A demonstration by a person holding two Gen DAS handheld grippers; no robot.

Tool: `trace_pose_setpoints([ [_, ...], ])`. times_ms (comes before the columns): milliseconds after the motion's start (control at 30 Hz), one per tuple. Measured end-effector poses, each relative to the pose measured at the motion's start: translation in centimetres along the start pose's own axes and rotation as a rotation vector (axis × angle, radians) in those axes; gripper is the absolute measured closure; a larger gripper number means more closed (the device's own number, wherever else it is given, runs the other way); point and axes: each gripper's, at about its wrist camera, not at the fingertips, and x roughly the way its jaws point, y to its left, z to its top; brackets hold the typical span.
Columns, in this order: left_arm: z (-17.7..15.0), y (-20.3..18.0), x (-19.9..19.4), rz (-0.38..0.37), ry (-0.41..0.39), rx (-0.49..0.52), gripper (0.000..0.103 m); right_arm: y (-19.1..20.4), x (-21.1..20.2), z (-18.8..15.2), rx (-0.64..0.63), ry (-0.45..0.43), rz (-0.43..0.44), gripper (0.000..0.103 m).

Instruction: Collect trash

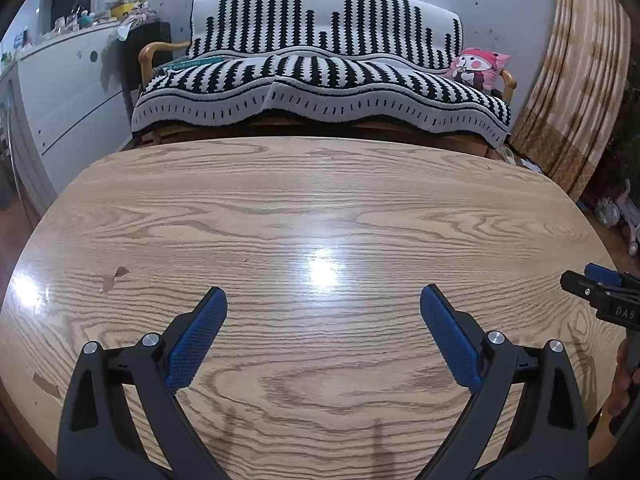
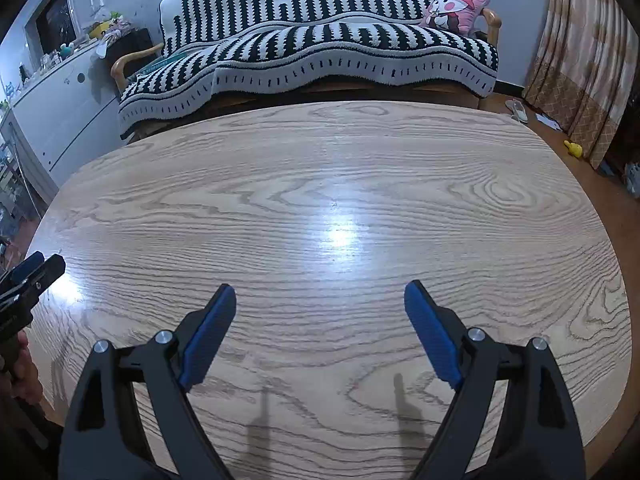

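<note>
My left gripper (image 1: 323, 300) is open and empty, held above the near part of a light wooden table (image 1: 320, 208). My right gripper (image 2: 320, 296) is open and empty above the same table (image 2: 320, 184). The right gripper's tip also shows at the right edge of the left wrist view (image 1: 592, 284). The left gripper's tip shows at the left edge of the right wrist view (image 2: 36, 268). I see no trash on the tabletop in either view.
A sofa with a black-and-white striped cover (image 1: 320, 64) stands behind the table, with a pink cushion (image 1: 480, 68) on it. A white cabinet (image 1: 60, 96) with clutter on top is at the left. Curtains (image 1: 576, 80) hang at the right. Small items lie on the floor (image 2: 572, 148).
</note>
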Motion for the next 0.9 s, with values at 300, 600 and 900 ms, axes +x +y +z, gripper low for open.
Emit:
trace_pose_setpoints([
  [300, -0.11, -0.46, -0.01, 0.002, -0.002, 0.011, 0.009, 0.07, -0.35, -0.22, 0.0, -0.007, -0.001, 0.02],
  [600, 0.05, -0.66, 0.11, 0.01, 0.001, 0.015, 0.009, -0.38, -0.74, -0.33, 0.002, -0.014, 0.0, 0.019],
  [900, 0.16, -0.8, 0.11, 0.015, 0.005, 0.019, 0.009, -0.44, -0.94, -0.33, -0.001, -0.018, -0.002, 0.019],
])
